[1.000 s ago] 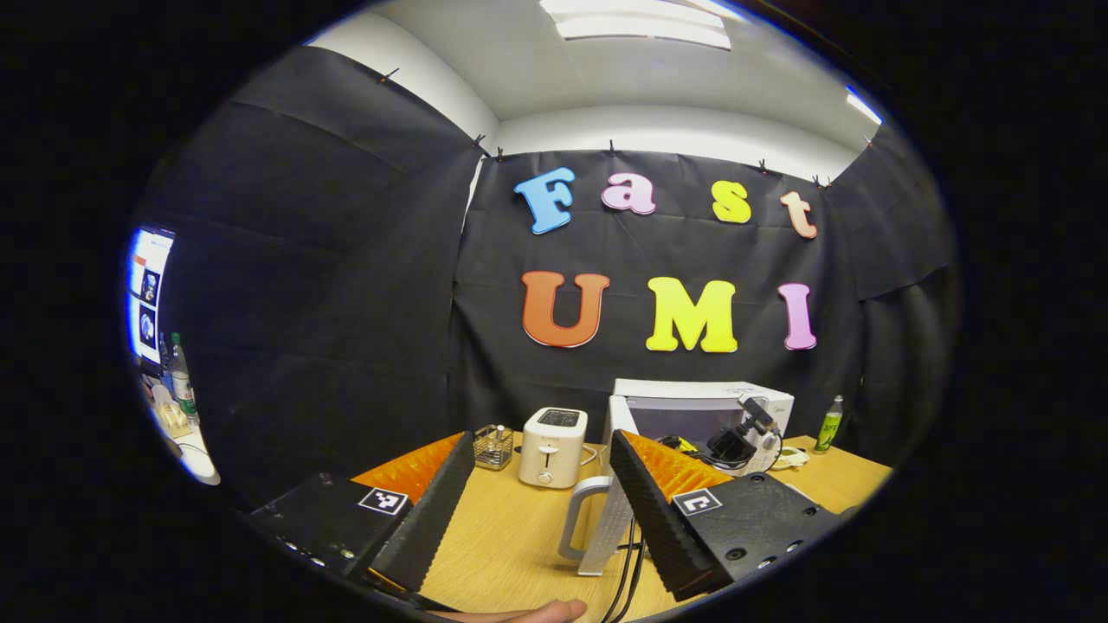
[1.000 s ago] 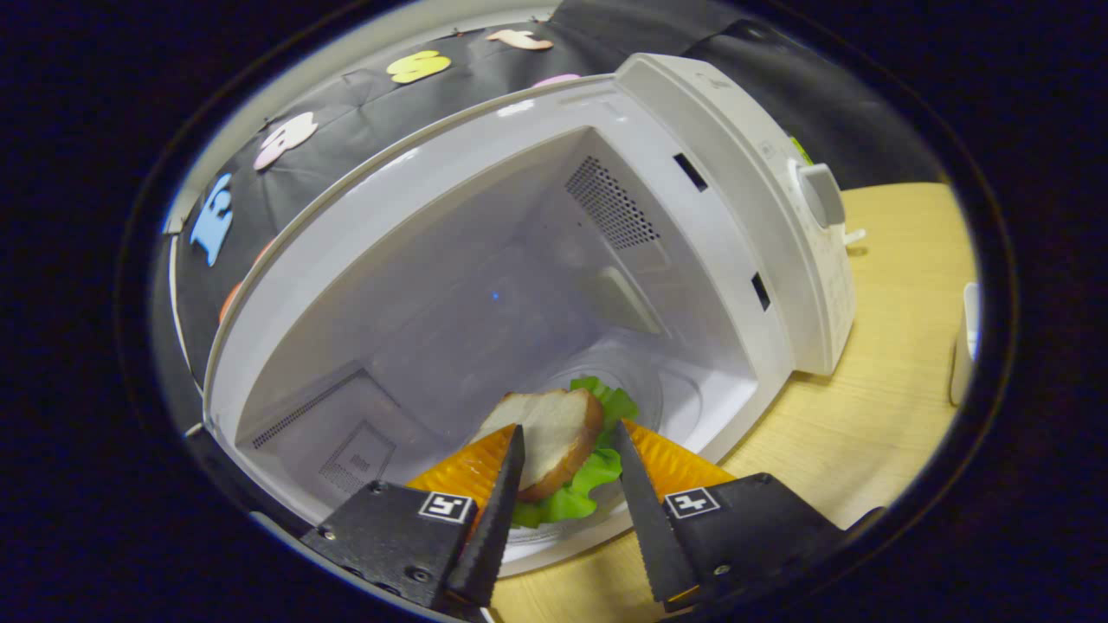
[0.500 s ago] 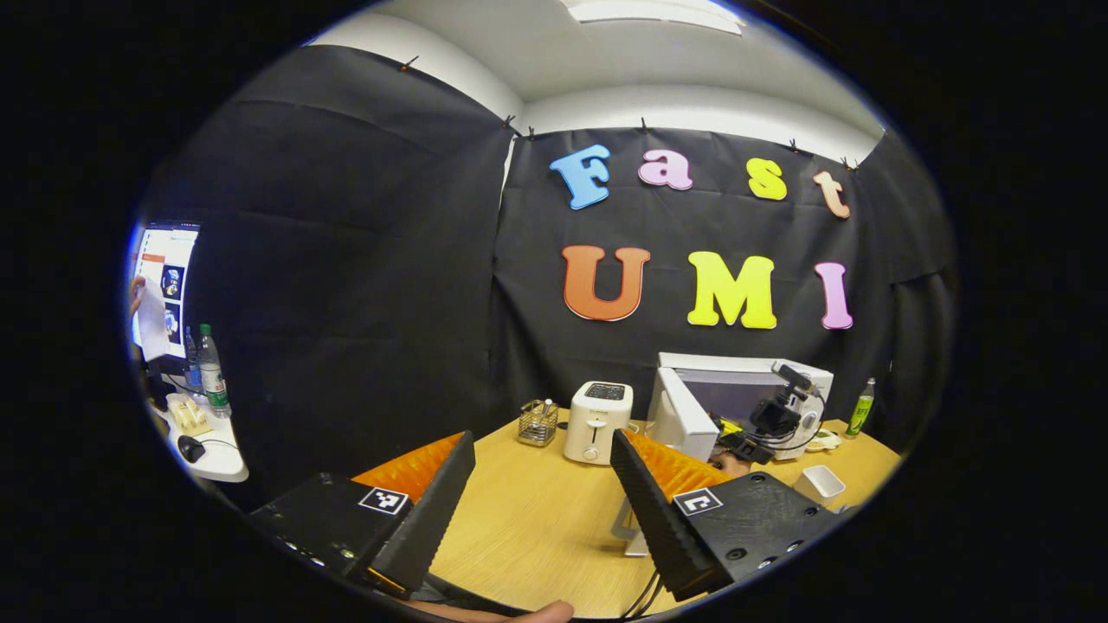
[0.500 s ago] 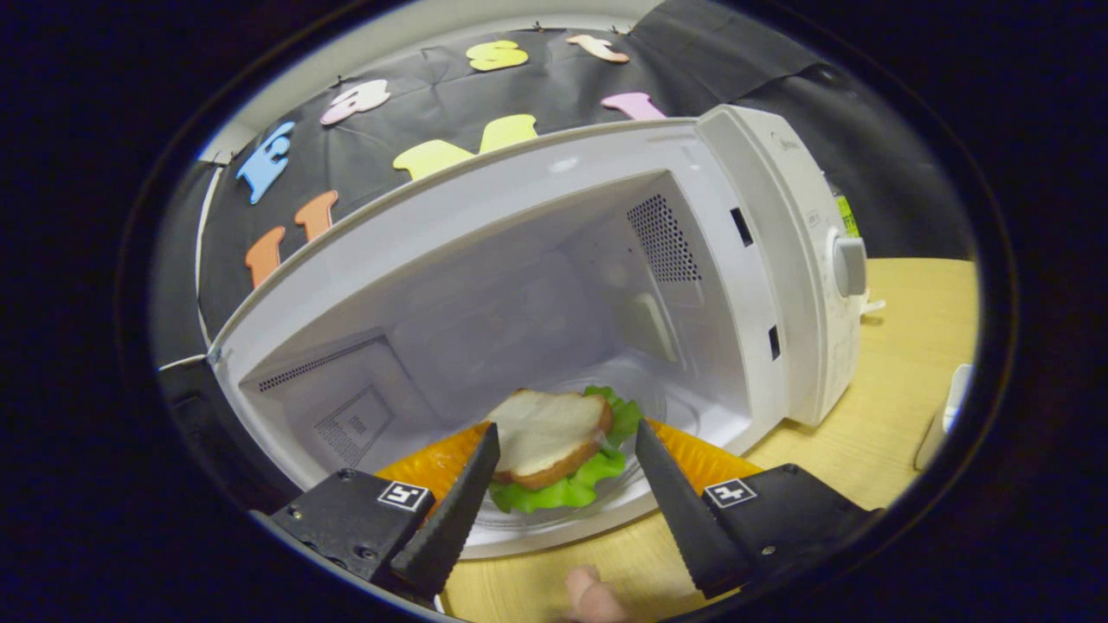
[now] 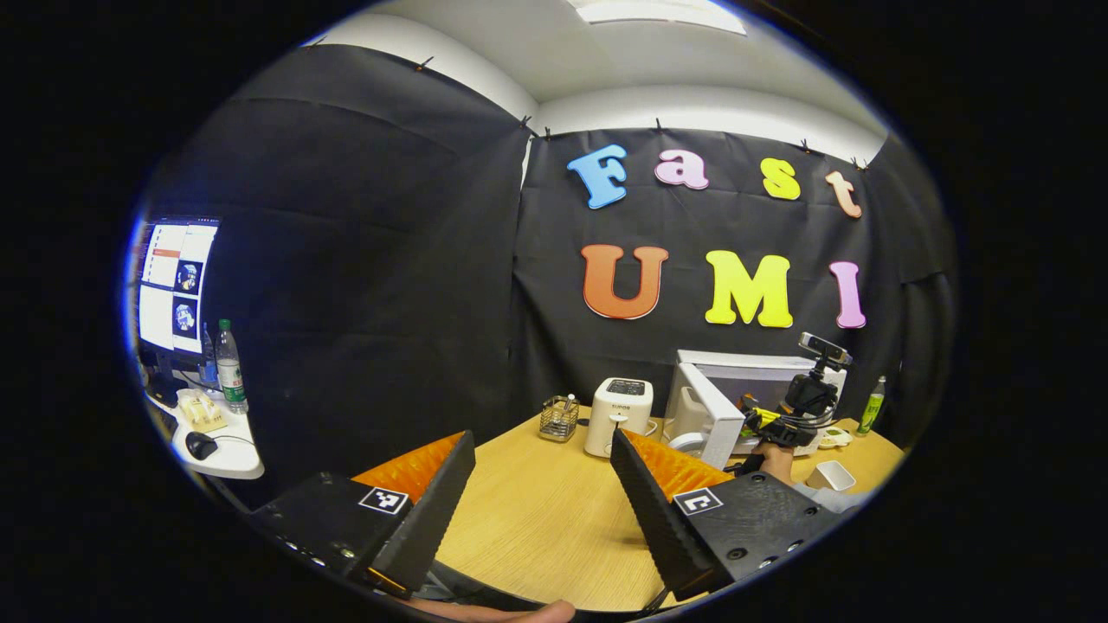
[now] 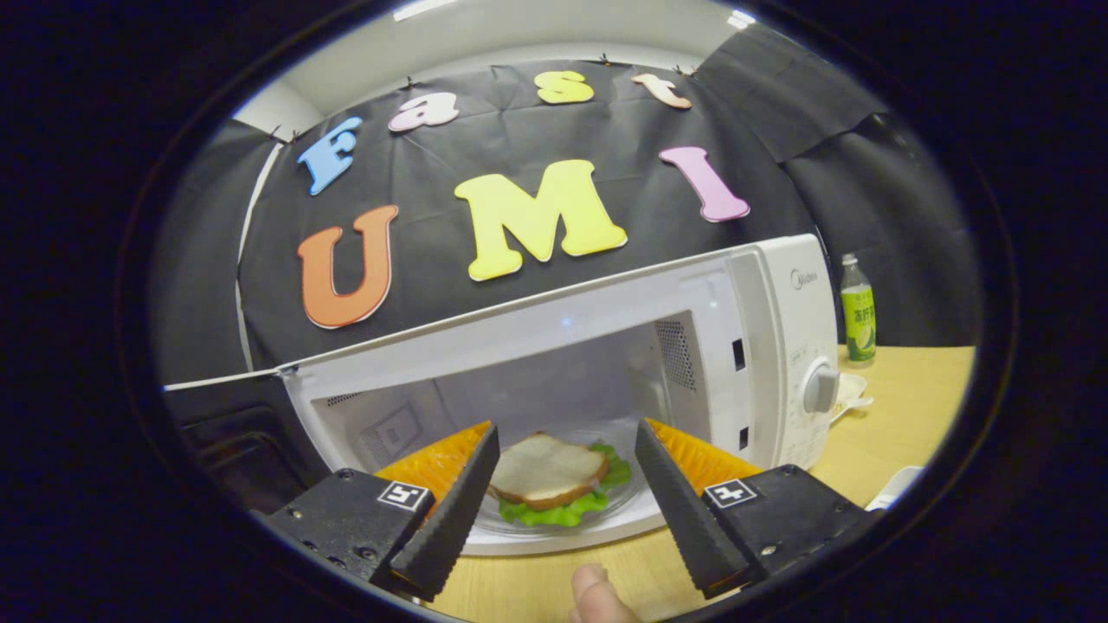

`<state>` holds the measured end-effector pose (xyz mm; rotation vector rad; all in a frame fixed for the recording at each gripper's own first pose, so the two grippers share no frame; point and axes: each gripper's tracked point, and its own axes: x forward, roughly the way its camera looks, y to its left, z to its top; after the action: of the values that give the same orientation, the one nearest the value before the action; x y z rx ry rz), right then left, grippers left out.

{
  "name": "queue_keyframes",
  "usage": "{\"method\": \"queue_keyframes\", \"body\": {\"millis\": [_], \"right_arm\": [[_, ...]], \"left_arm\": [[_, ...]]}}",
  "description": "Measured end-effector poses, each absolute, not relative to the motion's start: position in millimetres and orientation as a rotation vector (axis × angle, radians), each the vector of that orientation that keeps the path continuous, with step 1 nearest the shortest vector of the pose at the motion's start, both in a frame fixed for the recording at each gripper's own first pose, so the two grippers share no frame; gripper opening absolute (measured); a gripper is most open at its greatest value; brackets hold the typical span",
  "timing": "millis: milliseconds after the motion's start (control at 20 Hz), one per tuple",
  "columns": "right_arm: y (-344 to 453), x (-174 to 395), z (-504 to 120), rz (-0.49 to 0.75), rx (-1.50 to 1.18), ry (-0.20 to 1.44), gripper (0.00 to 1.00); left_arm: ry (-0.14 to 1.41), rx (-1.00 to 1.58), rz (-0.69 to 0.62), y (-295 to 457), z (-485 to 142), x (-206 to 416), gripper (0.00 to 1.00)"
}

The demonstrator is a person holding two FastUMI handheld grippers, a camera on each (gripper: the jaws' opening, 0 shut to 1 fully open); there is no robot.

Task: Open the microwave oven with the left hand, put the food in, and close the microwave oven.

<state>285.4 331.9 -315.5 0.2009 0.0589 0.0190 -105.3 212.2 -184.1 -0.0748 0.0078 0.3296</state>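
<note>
On the wooden table (image 6: 900,398), the sandwich (image 6: 554,474) sits inside the open microwave (image 6: 770,346).

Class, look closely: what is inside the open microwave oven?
A sandwich with lettuce lies on the glass turntable inside the microwave oven. The right gripper, open, covers the turntable's sides.

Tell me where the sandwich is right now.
In the right gripper view the sandwich lies on the glass turntable inside the open microwave, just beyond the right gripper, whose open fingers do not touch it.
</note>
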Motion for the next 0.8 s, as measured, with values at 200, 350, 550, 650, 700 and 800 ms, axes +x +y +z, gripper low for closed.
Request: {"method": "queue_keyframes", "body": {"millis": [200, 350, 550, 650, 700, 800], "right_arm": [[309, 281, -331, -0.015, 0.112, 0.053, 0.9], [304, 277, -349, -0.003, 0.097, 0.094, 1.0], [284, 262, -334, 0.01, 0.157, 0.093, 0.92], [275, 251, -318, 0.021, 0.183, 0.089, 0.91], [268, 245, -309, 0.024, 0.186, 0.09, 0.91], [261, 228, -285, 0.044, 0.206, 0.083, 1.0]], "left_arm": [[0.008, -0.072, 0.329, 209, -187, -109, 0.95], [0.002, -0.067, 0.325, 206, -187, -104, 0.95], [0.007, -0.051, 0.334, 209, -191, -94, 0.95], [0.024, -0.049, 0.323, 211, -195, -87, 0.95], [0.023, -0.049, 0.324, 214, -194, -82, 0.95], [0.014, -0.047, 0.305, 217, -192, -74, 0.95]]}}
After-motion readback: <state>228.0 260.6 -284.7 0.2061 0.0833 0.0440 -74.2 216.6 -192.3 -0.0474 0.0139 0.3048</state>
